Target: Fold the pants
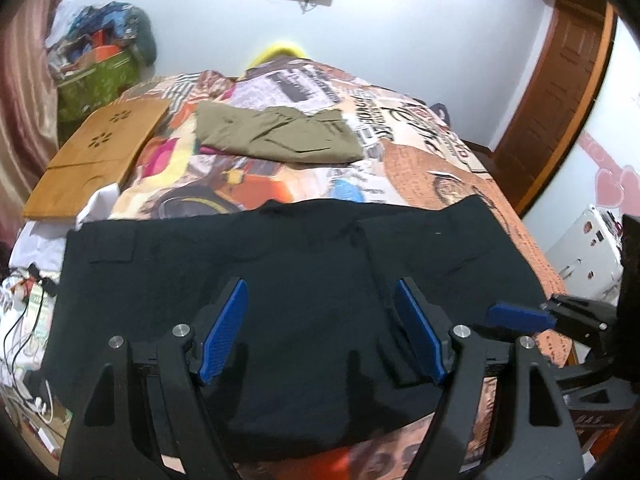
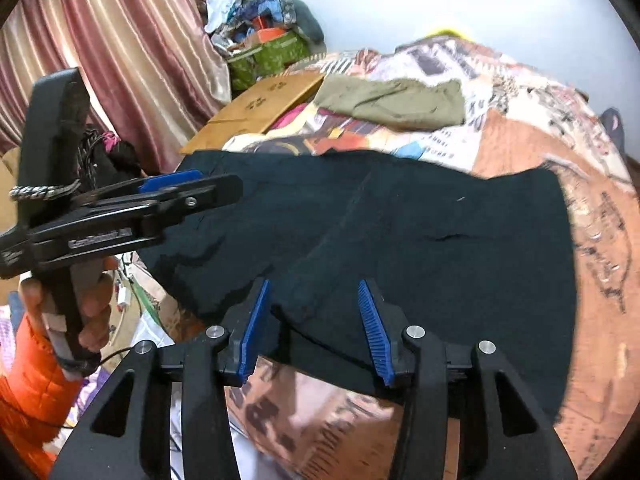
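**Black pants flat on bed, both grippers open above near edge**

Landmark = black pants point(image 1: 280, 280), spread flat across the near part of the bed point(image 1: 440, 168), on a busy printed bedcover.

- Left gripper point(image 1: 320, 332): fingers wide apart, hanging over the near half of the pants. Nothing between the blue pads point(image 1: 222, 332); contact with the cloth can't be confirmed.
- Right gripper point(image 2: 314, 328): fingers at a middling gap, over the near hem of the pants. A fold of black cloth lies between them, but the pads are not pressing on it. Not gripping.
- In the right wrist view the left gripper sits at the pants' left edge, held by a hand point(image 2: 80, 304) with an orange sleeve point(image 2: 32, 384).
- Left of the pants: white cloth and cables point(image 1: 24, 320) on the bed.
- Beyond the pants: olive-green garment point(image 1: 276, 136), already folded, well apart from the pants.
- Beyond-left of the pants: wooden board point(image 1: 100, 156) on the bed edge.
- Further back-left: green bag piled with clutter point(image 1: 96, 76), striped curtain point(image 2: 120, 40).
- Far right of the pants: wooden door point(image 1: 560, 92).
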Tool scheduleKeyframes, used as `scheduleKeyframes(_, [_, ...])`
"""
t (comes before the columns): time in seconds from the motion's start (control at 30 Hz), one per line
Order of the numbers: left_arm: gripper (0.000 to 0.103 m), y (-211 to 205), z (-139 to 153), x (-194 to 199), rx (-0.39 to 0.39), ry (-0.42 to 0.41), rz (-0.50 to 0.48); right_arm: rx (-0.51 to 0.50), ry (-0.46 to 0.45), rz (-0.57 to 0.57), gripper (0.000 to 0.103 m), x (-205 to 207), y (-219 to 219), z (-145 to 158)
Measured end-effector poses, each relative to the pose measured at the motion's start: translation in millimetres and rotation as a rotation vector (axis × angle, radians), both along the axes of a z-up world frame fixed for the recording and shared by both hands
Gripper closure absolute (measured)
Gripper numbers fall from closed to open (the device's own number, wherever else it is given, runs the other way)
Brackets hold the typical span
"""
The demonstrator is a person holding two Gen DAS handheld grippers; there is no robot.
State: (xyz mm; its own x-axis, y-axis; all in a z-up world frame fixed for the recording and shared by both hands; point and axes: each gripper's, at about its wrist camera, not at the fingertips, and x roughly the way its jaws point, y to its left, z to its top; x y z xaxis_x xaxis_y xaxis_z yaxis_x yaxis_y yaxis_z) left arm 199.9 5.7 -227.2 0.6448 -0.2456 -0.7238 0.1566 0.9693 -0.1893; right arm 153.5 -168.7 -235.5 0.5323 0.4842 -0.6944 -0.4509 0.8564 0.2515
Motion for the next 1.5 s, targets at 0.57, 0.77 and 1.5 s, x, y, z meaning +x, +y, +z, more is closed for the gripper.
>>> scheduleKeyframes(0.57, [0.022,-54.7,-67.2,2.0,0.092,0.136,-0.110,-0.141,0.021,-0.270,0.051,-4.3,-85.8,-40.0])
scheduleKeyframes(0.77, [0.023,-33.1,-47.4,-12.5,0.148,0.095,-0.020,-0.172,-0.025,-0.263,0.050,-10.1,-84.3,-19.9])
scheduleKeyframes(1.5, [0.022,150.6,-67.9,-88.3,-0.163,0.190,0.381,-0.174,-0.030,-0.091,0.050,21.2,12.1,-28.0])
